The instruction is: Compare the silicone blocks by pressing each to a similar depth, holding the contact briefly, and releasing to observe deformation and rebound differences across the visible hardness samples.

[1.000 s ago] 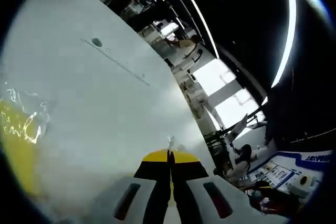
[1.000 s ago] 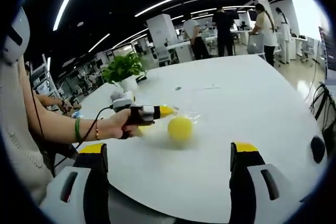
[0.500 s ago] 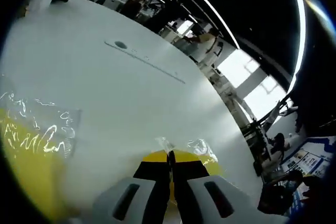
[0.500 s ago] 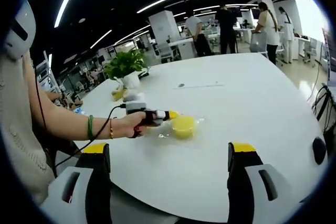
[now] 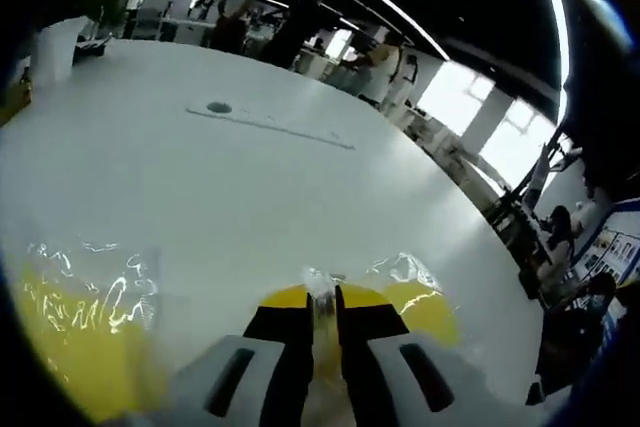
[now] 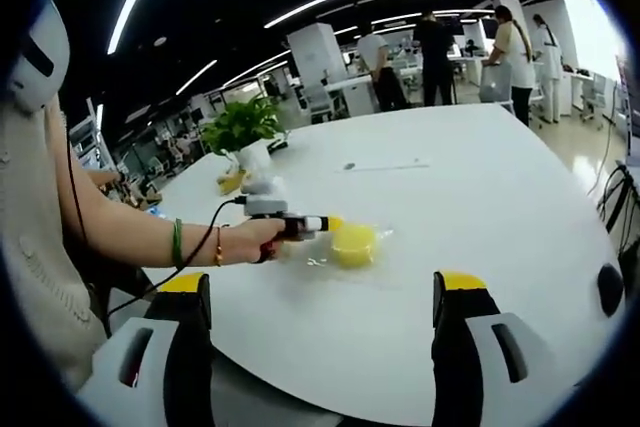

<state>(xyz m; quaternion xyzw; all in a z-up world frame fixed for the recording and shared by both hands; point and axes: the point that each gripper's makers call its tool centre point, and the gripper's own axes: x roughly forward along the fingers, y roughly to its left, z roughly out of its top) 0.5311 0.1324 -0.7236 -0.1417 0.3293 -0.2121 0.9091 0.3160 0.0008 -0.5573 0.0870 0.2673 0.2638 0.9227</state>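
A yellow silicone block (image 6: pixel 353 244) in a crinkled clear bag lies on the white table (image 6: pixel 470 207). A person's hand holds my left gripper (image 6: pixel 322 223) low over the table, its yellow tip against the block's left side. In the left gripper view the left gripper (image 5: pixel 322 299) is shut, with a bit of the clear bag (image 5: pixel 320 285) pinched at its tips. Yellow silicone shows through plastic to the right (image 5: pixel 425 299) and lower left (image 5: pixel 80 342) of the jaws. My right gripper (image 6: pixel 322 292) hangs wide open nearer than the block, holding nothing.
A potted plant (image 6: pixel 238 129) stands at the table's far left with a small yellow item (image 6: pixel 232 182) beside it. A dark disc (image 6: pixel 348 166) and a thin line mark the tabletop. A black round object (image 6: pixel 607 288) sits at the right edge. People (image 6: pixel 435 45) stand beyond the table.
The left gripper has carried the bagged block slightly farther across the table and set it low on the surface; its view has swung level. The right gripper has stayed open and still.
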